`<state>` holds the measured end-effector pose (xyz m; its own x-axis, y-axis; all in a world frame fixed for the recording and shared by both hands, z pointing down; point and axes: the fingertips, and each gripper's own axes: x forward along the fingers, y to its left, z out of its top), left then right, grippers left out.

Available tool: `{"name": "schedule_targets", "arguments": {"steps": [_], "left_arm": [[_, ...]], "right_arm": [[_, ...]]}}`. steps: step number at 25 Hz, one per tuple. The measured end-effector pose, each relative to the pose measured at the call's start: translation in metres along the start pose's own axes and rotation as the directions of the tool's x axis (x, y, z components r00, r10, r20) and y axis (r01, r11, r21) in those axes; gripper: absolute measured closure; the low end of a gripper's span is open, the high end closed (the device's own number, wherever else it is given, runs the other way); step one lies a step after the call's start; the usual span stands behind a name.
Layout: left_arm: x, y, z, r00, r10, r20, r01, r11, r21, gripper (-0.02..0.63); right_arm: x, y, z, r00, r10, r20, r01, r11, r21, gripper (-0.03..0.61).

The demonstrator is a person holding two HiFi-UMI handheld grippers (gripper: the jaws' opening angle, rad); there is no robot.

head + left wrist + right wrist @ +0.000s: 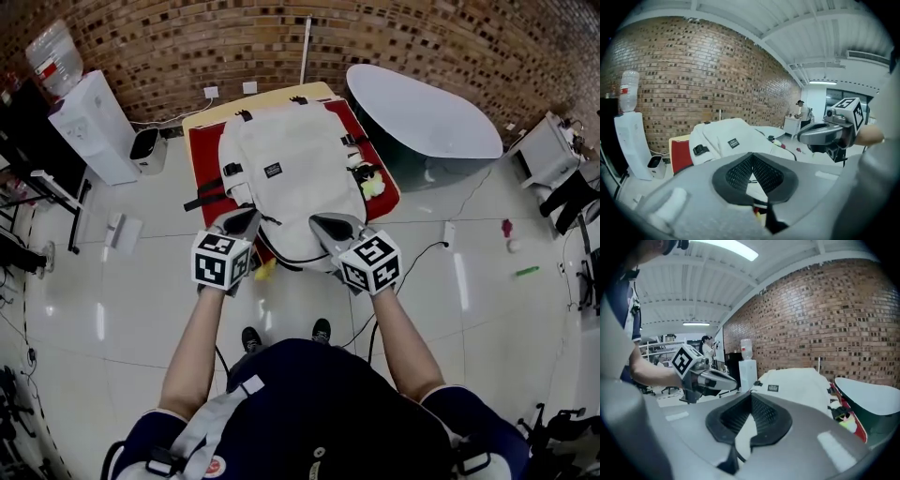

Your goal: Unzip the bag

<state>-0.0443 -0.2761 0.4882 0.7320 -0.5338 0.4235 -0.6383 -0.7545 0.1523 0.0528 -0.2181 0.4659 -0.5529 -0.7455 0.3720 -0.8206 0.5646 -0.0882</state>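
While hanging side by side at 6 o'clock of the bag (295, 159), clenched shut on nothing: two tools, left gripper (246, 221) and right gripper (325, 225). Lies flat, one white bag only, on one red mat (202, 155) atop one table (220, 112); contents hidden. Carries one yellow-green item (373, 186) at its 3 o'clock side. One water dispenser (94, 127) at 10 o'clock.

Bright overhead strip light (726, 247); floor (459, 281) glare; fisheye edges; dark vignette corners
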Motion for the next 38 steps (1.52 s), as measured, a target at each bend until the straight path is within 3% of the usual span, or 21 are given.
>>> {"name": "schedule_targets", "arguments": {"steps": [7, 13, 23, 38], "left_arm": [[-0.019, -0.048, 0.058, 0.978, -0.104, 0.179, 0.108, 0.994, -0.014, 0.612], [-0.033, -0.063, 0.091, 0.954, -0.11, 0.28, 0.122, 0.992, -0.024, 0.612], [-0.033, -0.068, 0.104, 0.951, -0.128, 0.281, 0.135, 0.991, -0.003, 0.612], [-0.03, -0.078, 0.108, 0.949, -0.155, 0.276, 0.16, 0.987, 0.003, 0.612]], "right_arm": [[-0.01, 0.005, 0.055, 0.986, -0.038, 0.16, 0.032, 0.999, 0.037, 0.574], [-0.017, 0.008, 0.076, 0.973, -0.061, 0.223, 0.047, 0.997, 0.067, 0.574], [-0.029, 0.004, 0.105, 0.958, -0.078, 0.276, 0.072, 0.997, 0.032, 0.574], [-0.034, -0.003, 0.104, 0.957, -0.096, 0.274, 0.088, 0.995, 0.039, 0.575]]}}
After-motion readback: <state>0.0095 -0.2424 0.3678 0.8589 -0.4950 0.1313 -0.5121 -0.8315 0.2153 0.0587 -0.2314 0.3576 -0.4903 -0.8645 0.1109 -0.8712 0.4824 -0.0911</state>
